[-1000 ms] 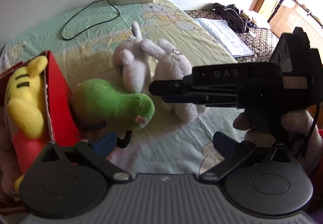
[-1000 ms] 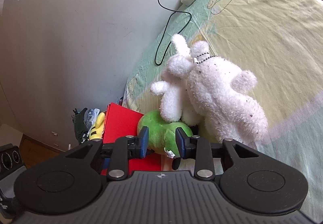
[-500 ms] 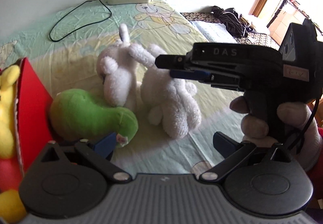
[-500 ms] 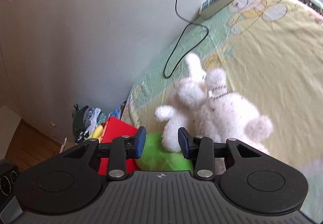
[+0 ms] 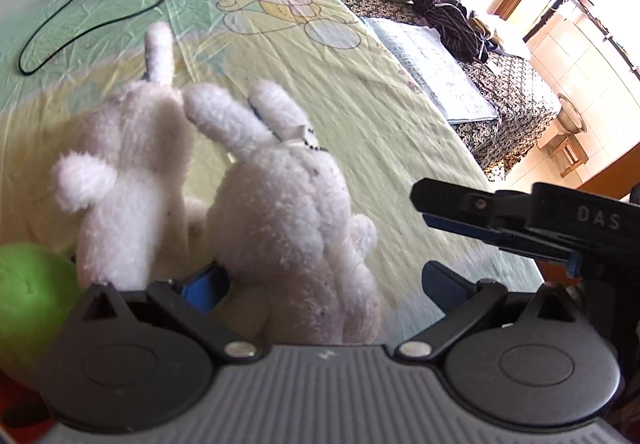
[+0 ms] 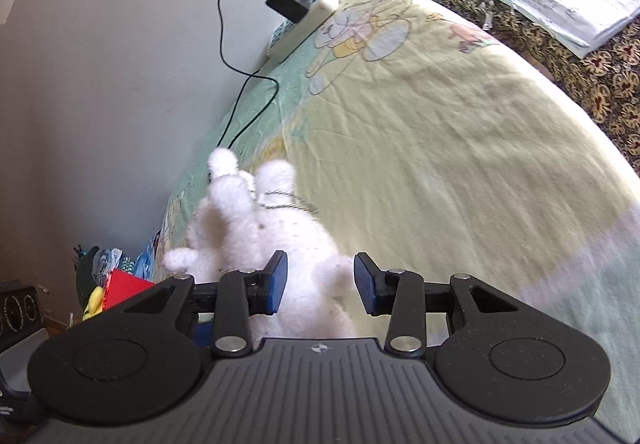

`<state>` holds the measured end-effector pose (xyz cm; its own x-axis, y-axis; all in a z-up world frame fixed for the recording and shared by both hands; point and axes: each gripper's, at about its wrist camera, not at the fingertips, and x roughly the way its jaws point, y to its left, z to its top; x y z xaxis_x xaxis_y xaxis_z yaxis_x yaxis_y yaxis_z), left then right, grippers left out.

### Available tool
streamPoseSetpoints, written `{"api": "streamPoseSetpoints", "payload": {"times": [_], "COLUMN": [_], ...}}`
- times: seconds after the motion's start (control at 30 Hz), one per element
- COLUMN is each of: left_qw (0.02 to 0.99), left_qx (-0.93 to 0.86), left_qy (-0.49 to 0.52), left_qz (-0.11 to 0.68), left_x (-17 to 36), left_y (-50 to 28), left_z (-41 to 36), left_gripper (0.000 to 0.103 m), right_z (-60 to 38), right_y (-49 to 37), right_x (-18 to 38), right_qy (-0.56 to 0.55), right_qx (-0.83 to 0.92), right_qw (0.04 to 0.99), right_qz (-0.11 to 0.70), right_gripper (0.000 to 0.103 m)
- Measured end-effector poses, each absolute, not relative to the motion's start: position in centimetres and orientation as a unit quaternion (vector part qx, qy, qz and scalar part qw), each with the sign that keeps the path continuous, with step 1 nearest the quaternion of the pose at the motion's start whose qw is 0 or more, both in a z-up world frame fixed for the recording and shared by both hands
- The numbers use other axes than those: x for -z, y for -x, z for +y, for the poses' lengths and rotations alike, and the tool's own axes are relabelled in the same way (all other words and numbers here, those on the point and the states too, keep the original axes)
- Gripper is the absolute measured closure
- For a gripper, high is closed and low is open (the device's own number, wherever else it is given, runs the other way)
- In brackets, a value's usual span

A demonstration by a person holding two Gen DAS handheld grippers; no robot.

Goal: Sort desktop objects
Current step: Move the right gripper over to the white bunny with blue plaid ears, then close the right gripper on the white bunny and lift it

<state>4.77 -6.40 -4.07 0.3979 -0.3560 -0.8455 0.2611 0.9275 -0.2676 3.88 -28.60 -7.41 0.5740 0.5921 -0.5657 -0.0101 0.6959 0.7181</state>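
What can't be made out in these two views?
- Green plush: left wrist view, cut off by the frame edge and the left gripper body.
- Red box: right wrist view, mostly hidden behind the right gripper; contents unclear.
- White rabbits: faces turned away, fur motion-blurred.

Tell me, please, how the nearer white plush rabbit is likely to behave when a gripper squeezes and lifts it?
The nearer white plush rabbit looks soft and fluffy, so it probably compresses and weighs little. Its long ears and limbs would likely flop. It leans against the other rabbit, which may shift.
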Motion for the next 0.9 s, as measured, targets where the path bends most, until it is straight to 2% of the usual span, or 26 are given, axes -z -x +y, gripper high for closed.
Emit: {"api": "streamPoseSetpoints", "payload": {"times": [0.3, 0.47, 0.6, 0.77, 0.9], "left_qw": [0.846, 0.804, 0.794, 0.8, 0.796], "left_qx": [0.243, 0.309, 0.331, 0.335, 0.302], "left_qy": [0.0, 0.019, -0.005, -0.001, 0.025], "left_qz": [0.475, 0.508, 0.51, 0.498, 0.523], "left_x": [1.4, 2.5, 3.0, 2.5, 4.2], "left_y": [-4.6, -5.0, -4.6, -4.8, -6.9], "left_z": [-10.8, -13.4, -15.2, -14.6, -13.4], "left_gripper": [0.001, 0.001, 0.001, 0.001, 0.001], "right_z": [-32.7, -34.3, -35.8, -37.5, -38.3], "right_y": [-3.6, -4.1, -4.5, -5.0, -5.9], "right_x": [6.3, 6.6, 6.7, 6.8, 7.4], "right_qy": [-0.384, -0.41, -0.431, -0.44, -0.438], "right_qx": [-0.175, -0.17, -0.174, -0.168, -0.16], "right_qw": [0.822, 0.815, 0.807, 0.808, 0.809], "right_qz": [0.382, 0.372, 0.363, 0.354, 0.358], "right_gripper": [0.062, 0.062, 0.062, 0.061, 0.061]}}
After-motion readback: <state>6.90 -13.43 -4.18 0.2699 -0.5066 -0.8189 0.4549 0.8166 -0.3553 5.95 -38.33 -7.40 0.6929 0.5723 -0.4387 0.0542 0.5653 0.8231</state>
